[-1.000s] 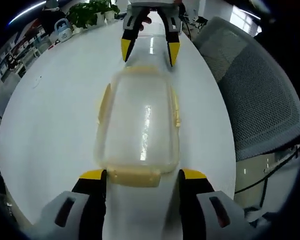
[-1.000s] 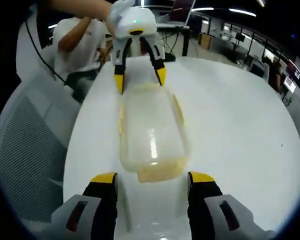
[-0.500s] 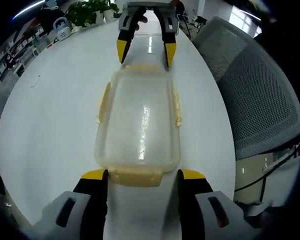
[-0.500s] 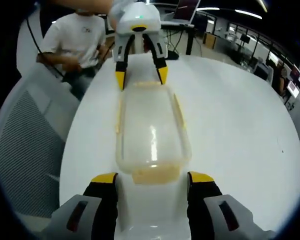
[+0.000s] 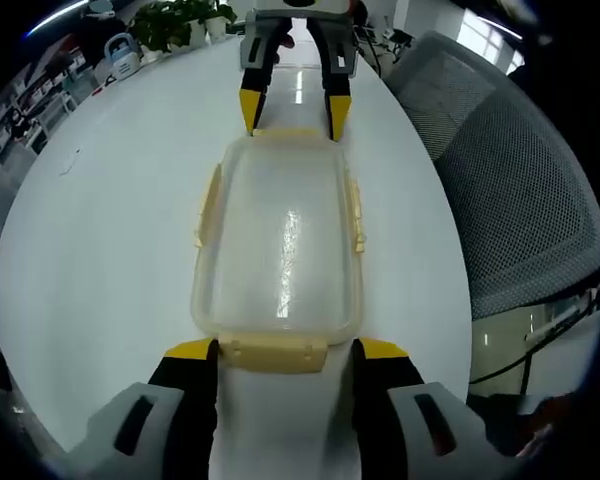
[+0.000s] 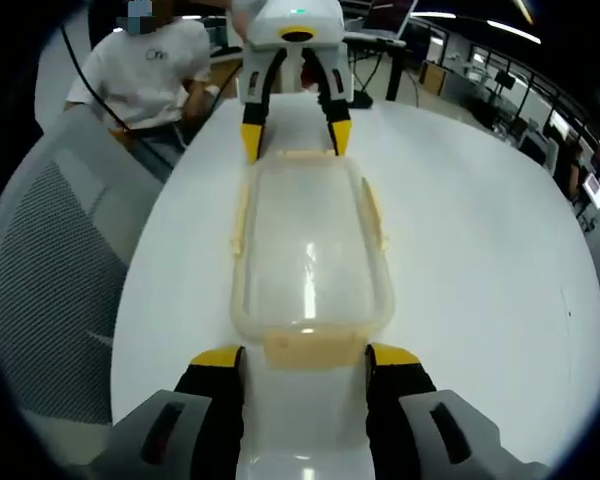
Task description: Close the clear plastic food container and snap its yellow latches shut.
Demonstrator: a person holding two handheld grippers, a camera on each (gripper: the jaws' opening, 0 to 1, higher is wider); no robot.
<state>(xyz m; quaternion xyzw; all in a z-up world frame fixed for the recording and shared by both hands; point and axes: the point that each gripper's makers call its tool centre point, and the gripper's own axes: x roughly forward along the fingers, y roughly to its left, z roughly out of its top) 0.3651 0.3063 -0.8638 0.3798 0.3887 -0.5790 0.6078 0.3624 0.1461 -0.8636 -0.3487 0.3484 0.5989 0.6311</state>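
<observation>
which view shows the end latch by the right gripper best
The right gripper view: that yellow end latch lies large and near between the right gripper jaws. In the left gripper view the same latch is small and far, at the container's far end.

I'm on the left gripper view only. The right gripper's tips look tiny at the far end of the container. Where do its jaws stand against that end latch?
Observer: In the right gripper view, the right gripper is open, one jaw on each side of the yellow end latch, with a gap showing on both sides. The latch juts outward from the container rim.
Operator: Anything behind my own gripper that I should know about?
Observer: Yes. Past the left gripper, a person in a white shirt sits at the edge of the table.
</observation>
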